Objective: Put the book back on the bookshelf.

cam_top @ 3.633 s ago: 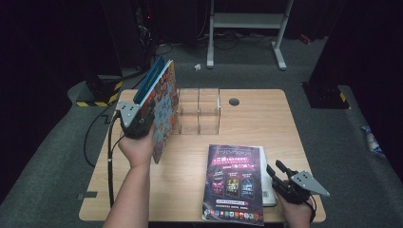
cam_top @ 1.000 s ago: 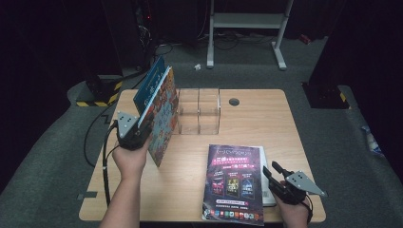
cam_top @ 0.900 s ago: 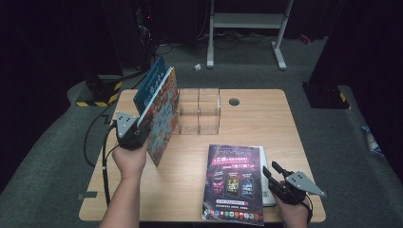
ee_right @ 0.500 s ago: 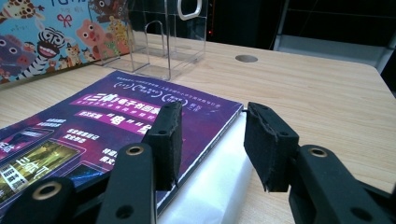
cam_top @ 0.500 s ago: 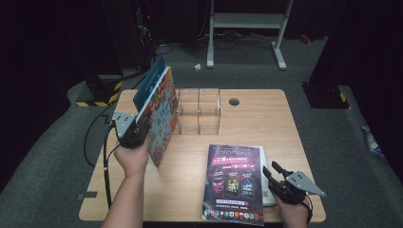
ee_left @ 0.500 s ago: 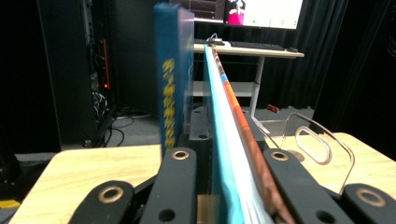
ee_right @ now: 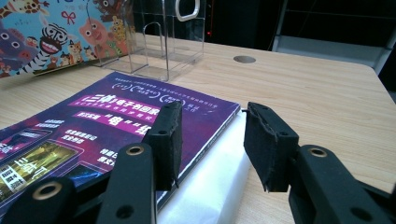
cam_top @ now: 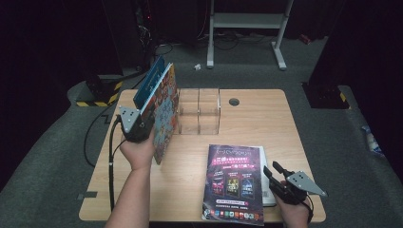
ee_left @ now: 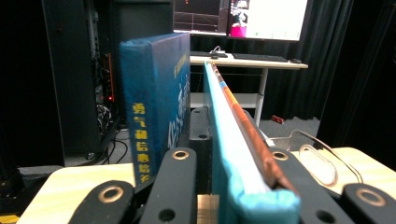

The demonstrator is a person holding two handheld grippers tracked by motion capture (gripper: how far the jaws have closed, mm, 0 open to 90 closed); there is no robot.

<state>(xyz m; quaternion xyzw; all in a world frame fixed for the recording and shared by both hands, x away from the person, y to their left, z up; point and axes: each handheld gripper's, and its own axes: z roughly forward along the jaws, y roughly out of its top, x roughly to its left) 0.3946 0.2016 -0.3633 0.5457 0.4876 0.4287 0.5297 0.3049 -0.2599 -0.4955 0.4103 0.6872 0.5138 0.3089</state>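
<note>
Left gripper (cam_top: 142, 124): black body, grey three-cornered top plate, black trailing cable. Right gripper (ee_right: 212, 140): black padded jaws, brass-ringed screw holes. Forearms bare, unsleeved.

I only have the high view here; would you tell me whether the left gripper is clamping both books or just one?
Observer: In the left gripper view, the left gripper is shut on the picture book alone; the blue book stands outside its jaws.
Operator: Is the right gripper holding anything?
Observer: No; the right gripper view shows the right gripper open above the magazine edge.
Operator: What lies under the magazine?
Observer: Something white, a book or paper; I cannot tell which.
</note>
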